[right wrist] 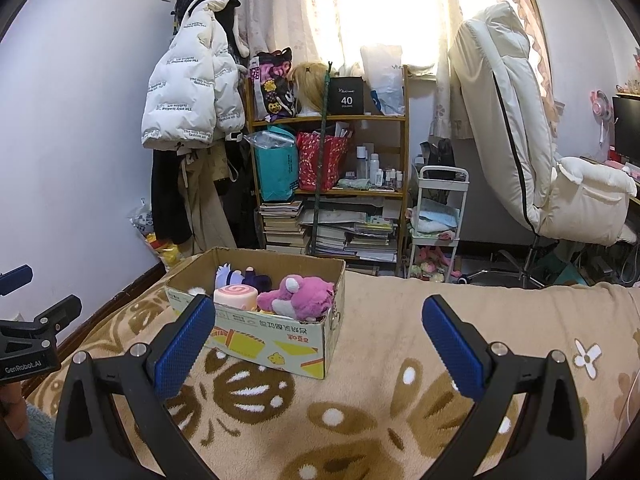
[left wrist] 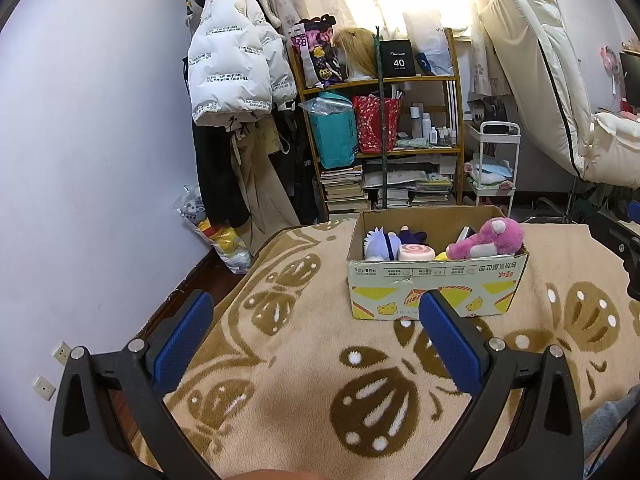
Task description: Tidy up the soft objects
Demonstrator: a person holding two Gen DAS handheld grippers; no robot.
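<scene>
Both the left gripper (left wrist: 316,320) and right gripper (right wrist: 319,324) stand spread and empty above the beige patterned blanket (left wrist: 304,392). The printed cardboard box (left wrist: 436,284), at twelve o'clock, already holds the pink plush bear (left wrist: 490,240); no soft toy appears left outside it, so the step looks finished.

a crowded room behind the bed

we see a white puffer jacket (left wrist: 236,68) hanging against the pale wall, dark and beige clothes below it. just beside it stands a wooden shelf (right wrist: 328,120) with a blond wig (left wrist: 358,54), a teal bag (left wrist: 334,136), a red bag (right wrist: 320,162), small bottles and stacked books (left wrist: 344,190). near it we find a white trolley (right wrist: 438,216), then a cream reclining chair (right wrist: 516,128) under the bright curtained window (right wrist: 384,4).
</scene>
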